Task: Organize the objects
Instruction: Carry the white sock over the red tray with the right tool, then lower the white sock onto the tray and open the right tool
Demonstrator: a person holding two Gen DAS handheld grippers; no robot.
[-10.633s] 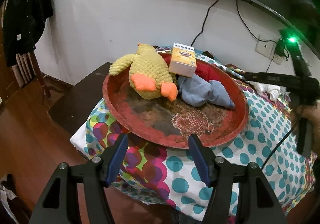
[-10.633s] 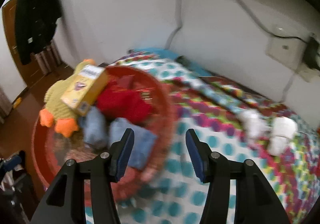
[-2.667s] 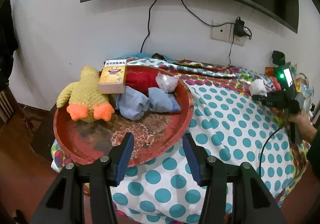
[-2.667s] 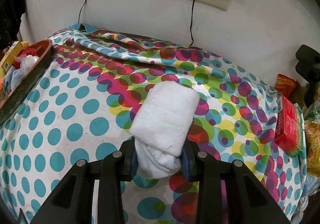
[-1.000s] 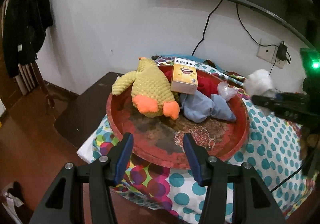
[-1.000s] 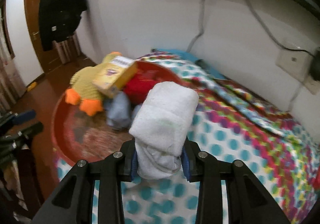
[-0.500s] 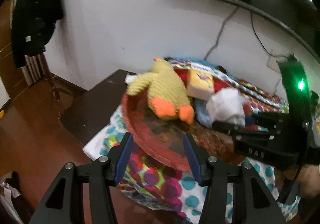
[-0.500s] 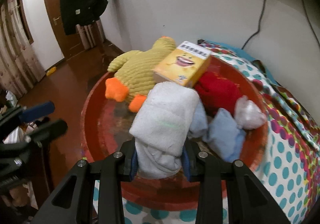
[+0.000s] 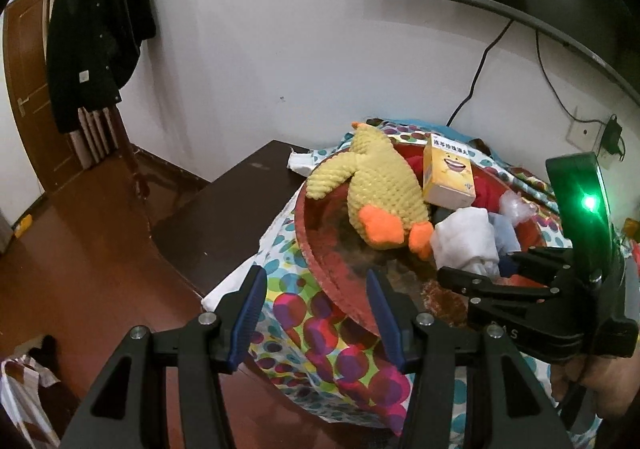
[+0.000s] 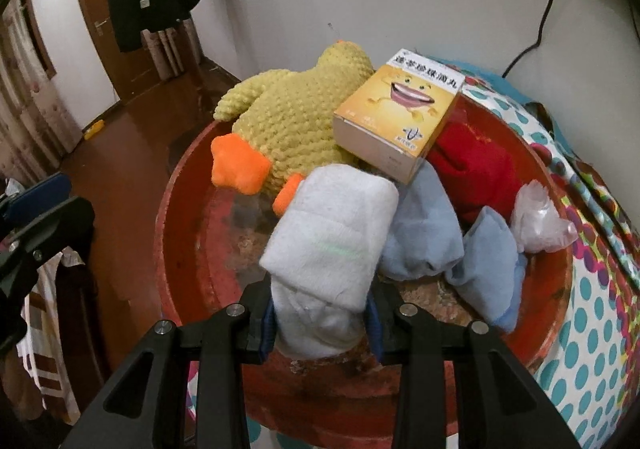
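Covering the table is a polka-dot cloth (image 9: 320, 333), and on it sits a wide red tray (image 10: 188, 249) with a worn middle. At the tray's far left lies a yellow plush duck (image 10: 296, 121) with orange feet; a yellow carton (image 10: 400, 117) printed with a smiling face leans on it. Right of the carton lie a red cloth (image 10: 476, 169), two light blue cloths (image 10: 428, 233) and a small clear bag (image 10: 536, 221).

The right gripper (image 10: 322, 325) hangs over the near part of the tray with a rolled white towel (image 10: 332, 245) between its blue pads, the jaws just beginning to open around the towel's lower end.

The left gripper (image 9: 316, 313) hovers at the tray's near left rim, its fingers partly open and holding nothing.
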